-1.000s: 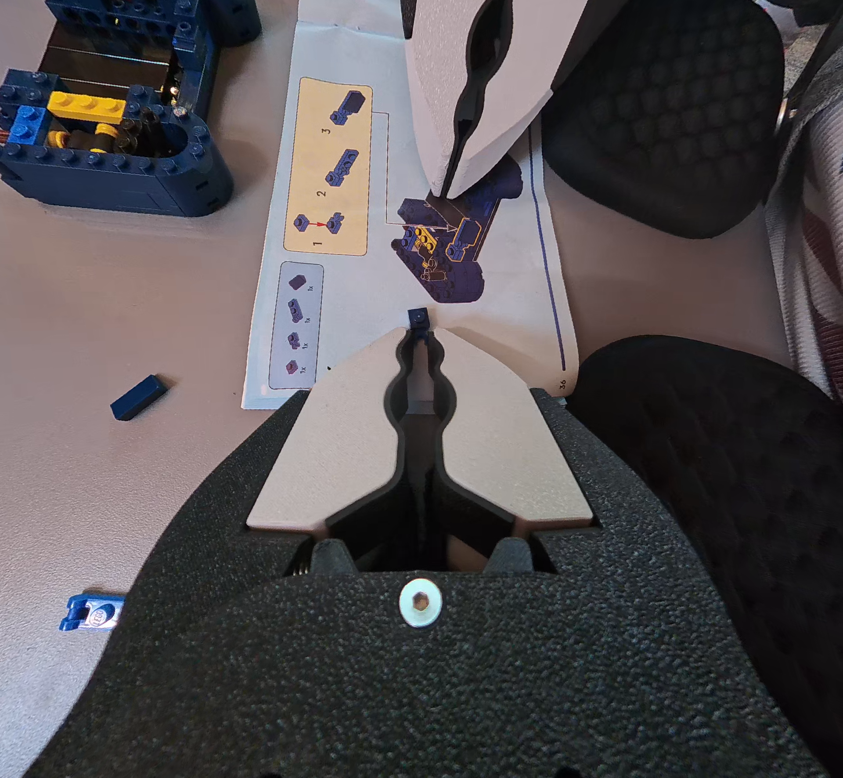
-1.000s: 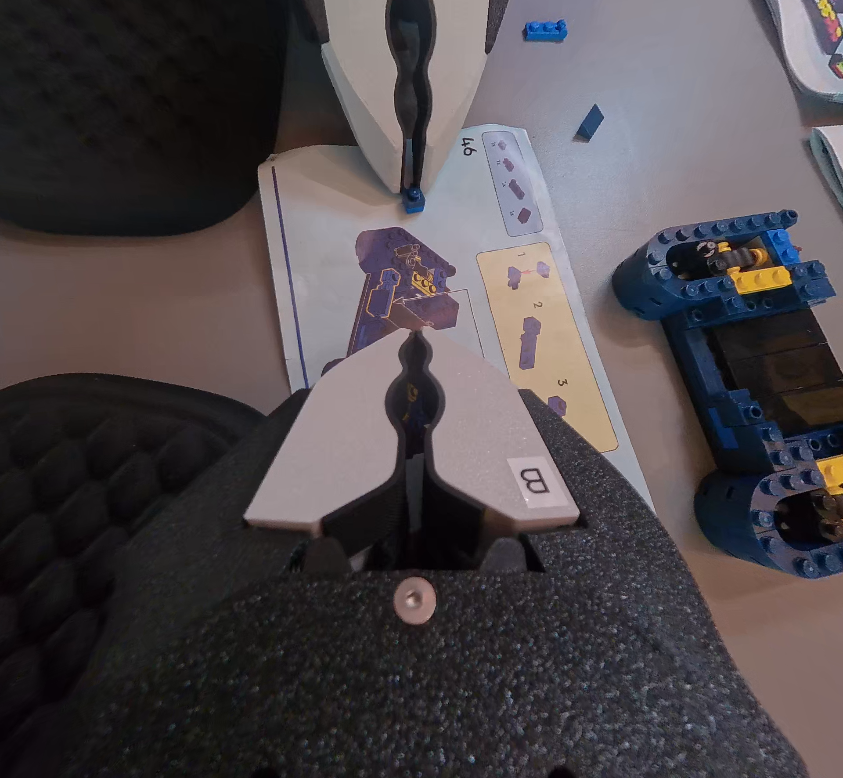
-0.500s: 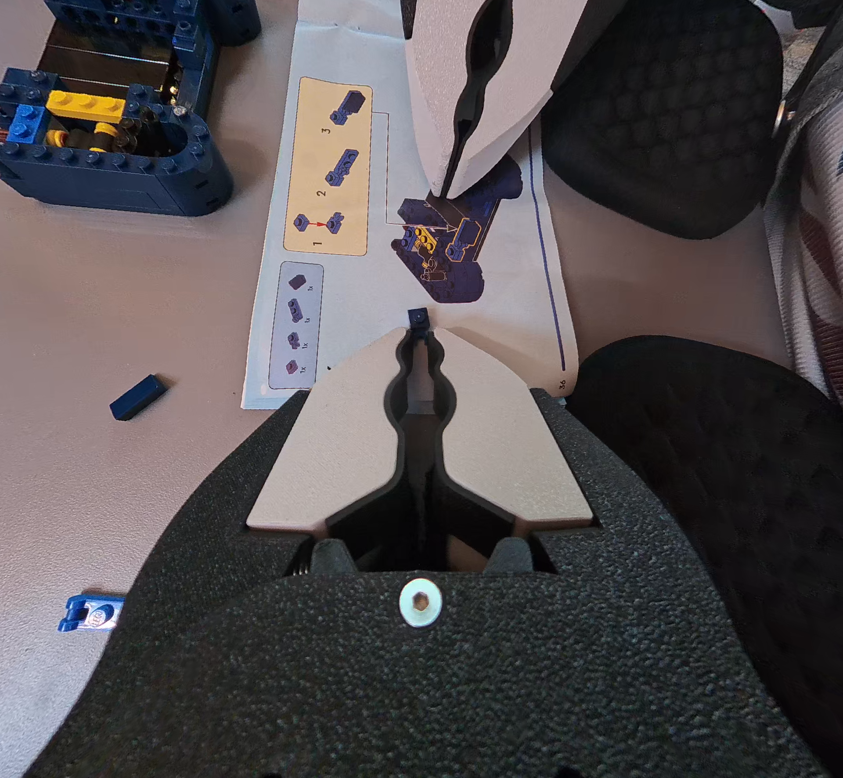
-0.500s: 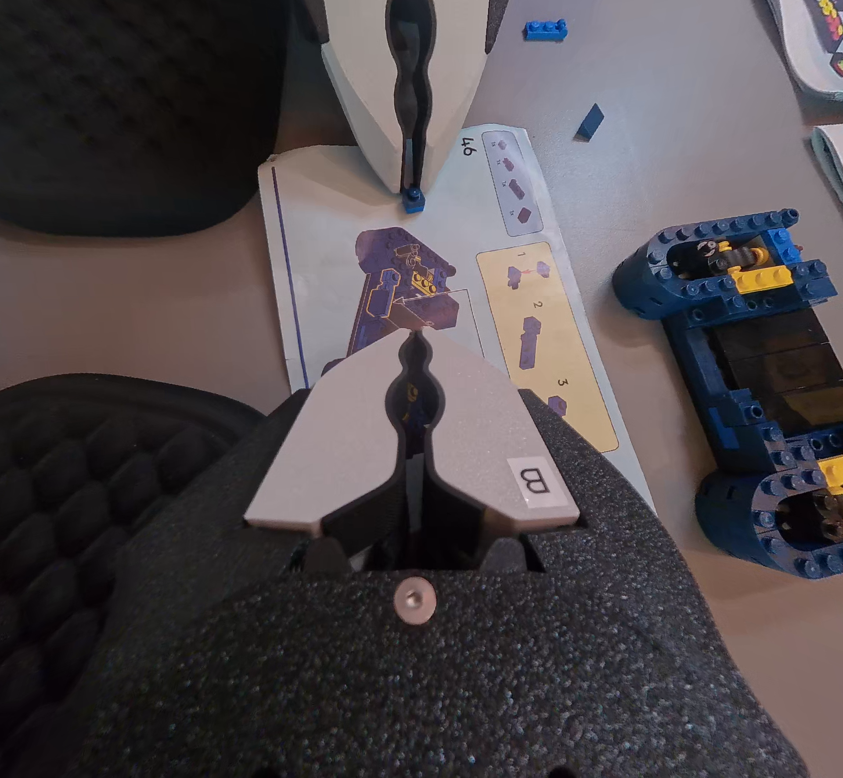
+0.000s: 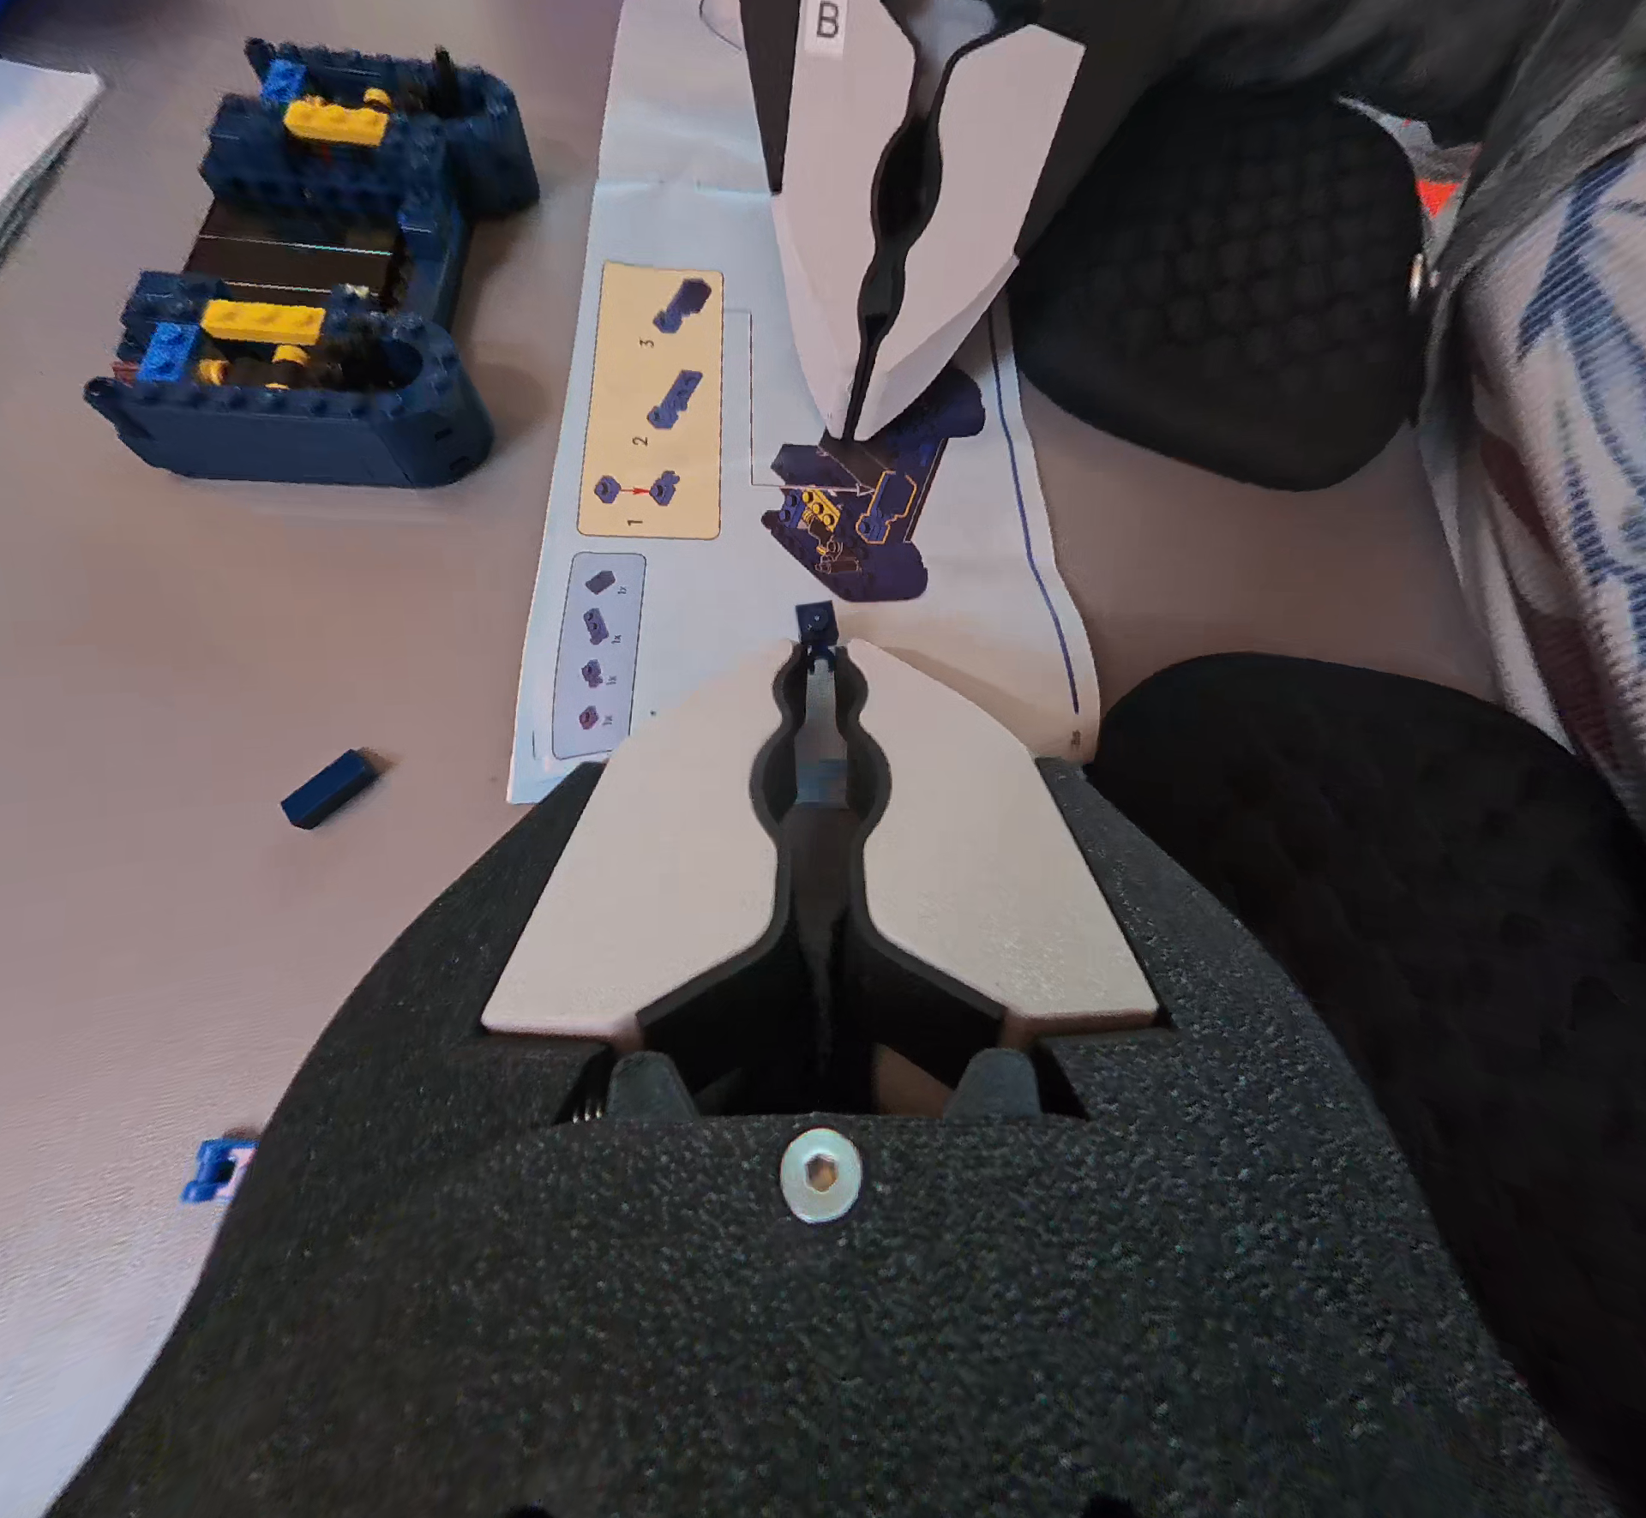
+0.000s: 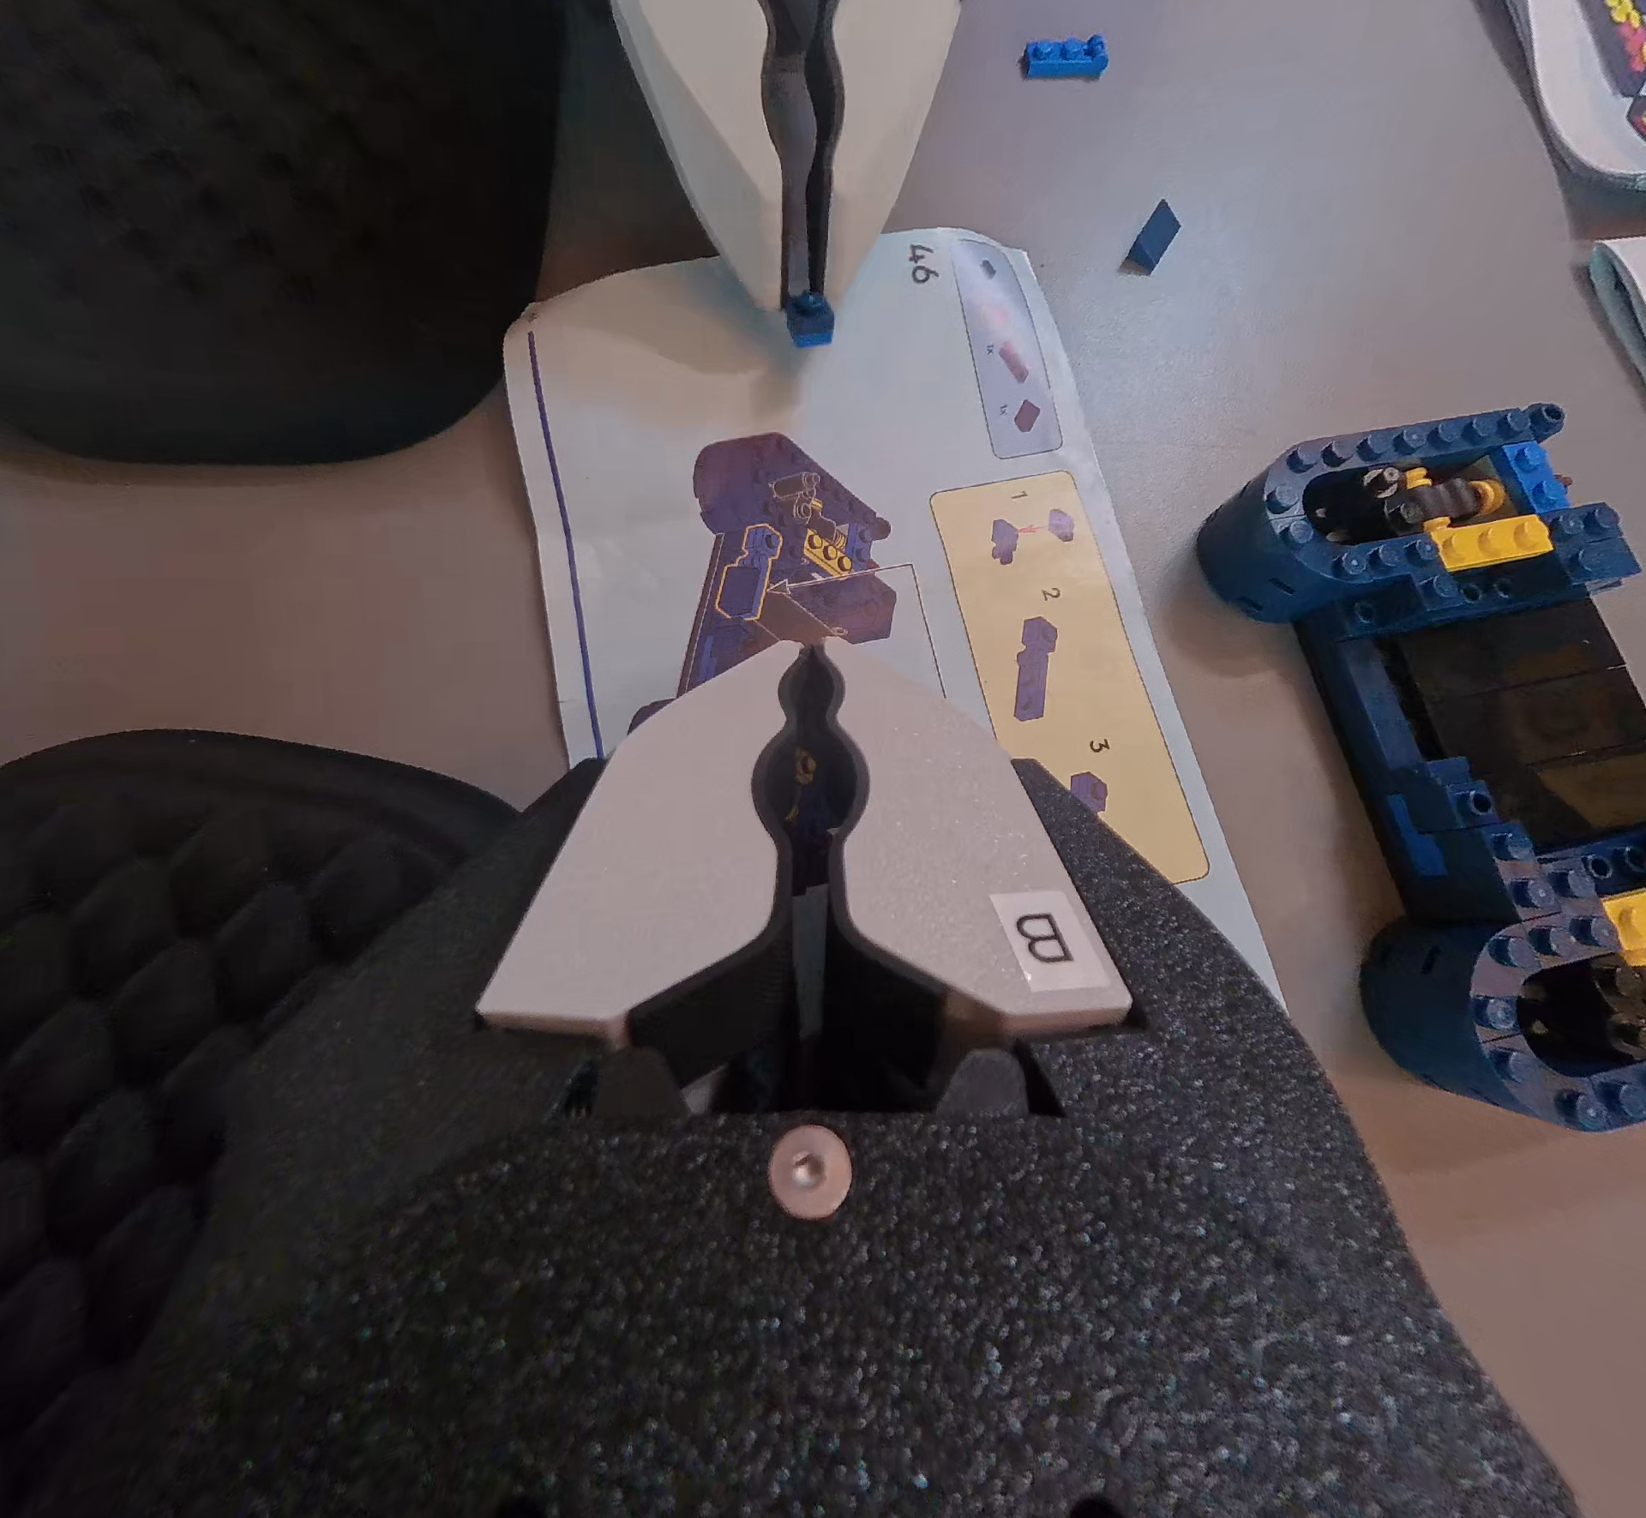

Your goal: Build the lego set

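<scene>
pinching a small dark blue brick (image 5: pixel 815 620), left gripper (image 5: pixel 818 649); right gripper (image 6: pixel 809 652) closed, bare, over instruction sheet (image 6: pixel 623 407).

— What's the setting?
— A smooth beige-grey table (image 5: pixel 267 656), lit softly and evenly, with faint shadows.
— Any furniture around it?
— Two black padded cushions (image 6: pixel 249 166) with a dimpled surface lie at the table's edge.

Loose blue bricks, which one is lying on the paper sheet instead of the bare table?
The small square brick pinched by the left claw; the flat light-blue one and dark one lie on bare table.
</scene>
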The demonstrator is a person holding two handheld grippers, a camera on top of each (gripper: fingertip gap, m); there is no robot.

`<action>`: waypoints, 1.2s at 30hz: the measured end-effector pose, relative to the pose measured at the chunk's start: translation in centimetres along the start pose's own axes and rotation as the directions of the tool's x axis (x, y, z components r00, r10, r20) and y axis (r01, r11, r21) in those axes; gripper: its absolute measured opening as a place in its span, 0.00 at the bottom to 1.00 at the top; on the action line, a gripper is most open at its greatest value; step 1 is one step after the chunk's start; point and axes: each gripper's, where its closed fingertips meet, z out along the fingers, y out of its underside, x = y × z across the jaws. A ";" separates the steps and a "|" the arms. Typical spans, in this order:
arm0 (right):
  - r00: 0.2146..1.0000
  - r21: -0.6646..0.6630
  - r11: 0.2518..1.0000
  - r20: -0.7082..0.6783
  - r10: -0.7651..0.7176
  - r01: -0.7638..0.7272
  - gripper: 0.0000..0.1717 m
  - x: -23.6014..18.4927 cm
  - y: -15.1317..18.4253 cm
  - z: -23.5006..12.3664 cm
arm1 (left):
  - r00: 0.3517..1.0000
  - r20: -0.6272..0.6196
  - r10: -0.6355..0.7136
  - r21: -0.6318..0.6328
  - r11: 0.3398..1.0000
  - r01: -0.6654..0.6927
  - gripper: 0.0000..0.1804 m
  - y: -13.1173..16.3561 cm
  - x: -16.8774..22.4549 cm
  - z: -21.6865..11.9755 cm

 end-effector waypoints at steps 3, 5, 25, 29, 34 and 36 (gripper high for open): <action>1.000 0.004 1.000 0.016 -0.013 0.013 0.02 -0.2 -0.2 0.0 | 0.999 -0.038 0.027 -0.079 0.996 -0.030 0.03 1.2 0.3 0.2; 0.998 0.043 0.999 0.050 -0.023 0.021 0.08 -0.7 -1.5 0.2 | 0.994 -0.098 0.044 -0.119 0.991 -0.055 0.03 1.6 0.9 0.6; 0.967 0.068 0.989 -0.229 -0.111 0.129 0.04 -1.0 -5.5 1.7 | 0.999 -0.025 -0.046 0.049 0.998 0.047 0.10 -0.8 -0.6 -0.8; 0.925 0.169 0.980 -0.378 -0.030 0.101 0.04 0.1 -6.7 -0.5 | 0.975 -0.001 -0.222 0.246 0.945 0.215 0.10 -3.7 -1.9 -2.5; 0.875 0.272 0.956 -0.483 0.039 0.107 0.04 0.6 -7.9 -2.7 | 0.914 -0.092 -0.394 0.407 0.823 0.396 0.10 -6.8 -0.4 -3.7; 0.852 0.310 0.943 -0.521 0.060 0.123 0.04 0.9 -8.4 -3.5 | 0.889 -0.096 -0.448 0.439 0.782 0.442 0.09 -7.2 0.1 -3.5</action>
